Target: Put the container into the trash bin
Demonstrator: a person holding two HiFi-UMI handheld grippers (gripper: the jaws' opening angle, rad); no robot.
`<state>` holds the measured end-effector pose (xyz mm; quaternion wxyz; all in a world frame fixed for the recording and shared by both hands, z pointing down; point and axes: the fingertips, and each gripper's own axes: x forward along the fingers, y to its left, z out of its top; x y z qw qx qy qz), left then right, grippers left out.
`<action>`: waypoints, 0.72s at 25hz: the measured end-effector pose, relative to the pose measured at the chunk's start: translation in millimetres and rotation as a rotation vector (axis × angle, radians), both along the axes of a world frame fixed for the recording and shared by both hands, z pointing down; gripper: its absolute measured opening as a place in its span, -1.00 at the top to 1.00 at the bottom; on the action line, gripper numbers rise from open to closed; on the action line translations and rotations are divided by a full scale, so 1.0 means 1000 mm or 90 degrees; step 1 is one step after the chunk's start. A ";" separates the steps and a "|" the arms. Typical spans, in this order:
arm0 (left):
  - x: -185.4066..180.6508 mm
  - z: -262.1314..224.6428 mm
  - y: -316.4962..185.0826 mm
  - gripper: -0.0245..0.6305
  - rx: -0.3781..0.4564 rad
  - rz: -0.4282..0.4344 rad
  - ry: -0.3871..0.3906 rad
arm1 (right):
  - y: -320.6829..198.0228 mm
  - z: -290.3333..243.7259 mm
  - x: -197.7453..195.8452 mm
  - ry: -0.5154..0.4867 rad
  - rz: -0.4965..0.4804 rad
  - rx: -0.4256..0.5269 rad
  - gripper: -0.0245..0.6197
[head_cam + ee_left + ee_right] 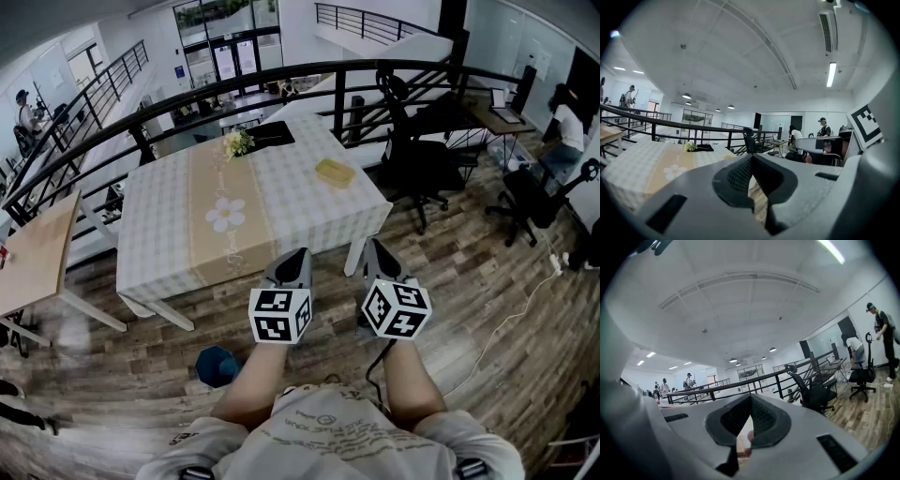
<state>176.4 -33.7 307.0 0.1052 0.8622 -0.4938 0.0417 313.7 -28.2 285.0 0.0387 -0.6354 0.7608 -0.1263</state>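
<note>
A flat yellow container lies on the right part of a table with a checked cloth. On the floor near my left side, below the table's front edge, sits a dark blue round bin. My left gripper and right gripper are held side by side in front of me, just short of the table's near edge and well short of the container. Both point roughly level toward the table. The left gripper has its jaws together with nothing between them. The right gripper is likewise shut and empty.
A small bunch of flowers and a black tray sit at the table's far end. A black railing runs behind it. Office chairs stand to the right, a wooden table to the left. People stand by desks far right.
</note>
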 end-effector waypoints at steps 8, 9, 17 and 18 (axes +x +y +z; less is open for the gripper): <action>0.009 -0.004 0.001 0.91 -0.001 0.012 -0.002 | 0.003 0.000 0.001 -0.029 -0.010 0.001 0.92; 0.008 -0.003 0.001 0.91 -0.003 0.015 0.001 | 0.002 0.000 -0.002 -0.032 -0.011 0.002 0.92; -0.019 -0.001 -0.004 0.91 -0.007 0.039 0.021 | 0.000 0.002 -0.031 -0.032 0.011 0.001 0.92; -0.025 0.000 -0.005 0.91 -0.005 0.042 0.021 | 0.000 0.003 -0.037 -0.031 0.014 0.003 0.92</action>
